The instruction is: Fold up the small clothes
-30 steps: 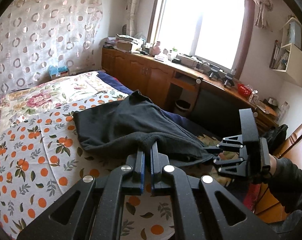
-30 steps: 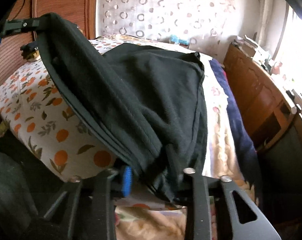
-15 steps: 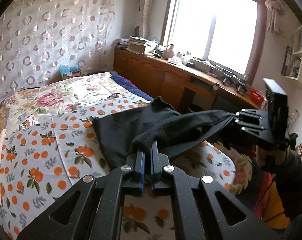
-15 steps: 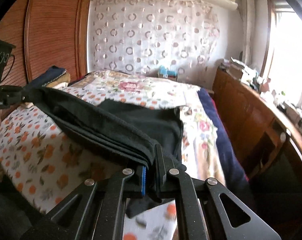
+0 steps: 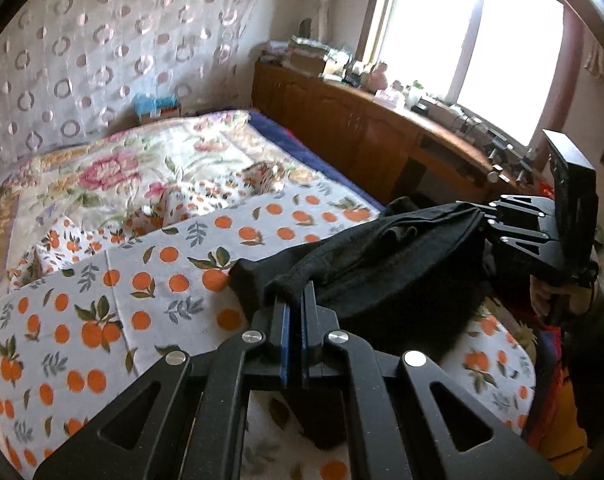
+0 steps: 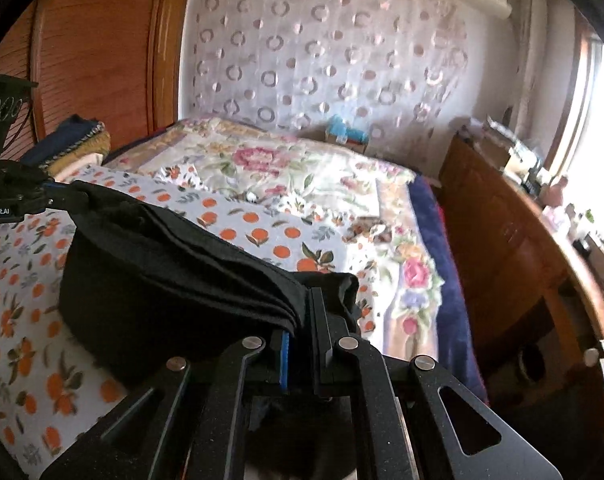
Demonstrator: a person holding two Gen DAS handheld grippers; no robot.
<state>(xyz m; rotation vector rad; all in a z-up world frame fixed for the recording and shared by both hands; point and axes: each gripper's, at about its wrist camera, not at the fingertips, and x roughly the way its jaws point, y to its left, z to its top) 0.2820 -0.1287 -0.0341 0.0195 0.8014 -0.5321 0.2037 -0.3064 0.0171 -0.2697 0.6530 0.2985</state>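
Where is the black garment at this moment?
The black garment hangs stretched between the left gripper and right gripper, both shut on it, above the orange-print sheet at the bed's near end.

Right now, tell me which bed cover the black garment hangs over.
The orange-print sheet, nearest the grippers; the floral quilt lies beyond it, with no garment over it.

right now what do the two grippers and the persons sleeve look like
Both the left gripper and the right gripper are matt black linkage frames with silver rivets and blue-padded fingers. White lettering marks the left one's side. The sleeve is dark.
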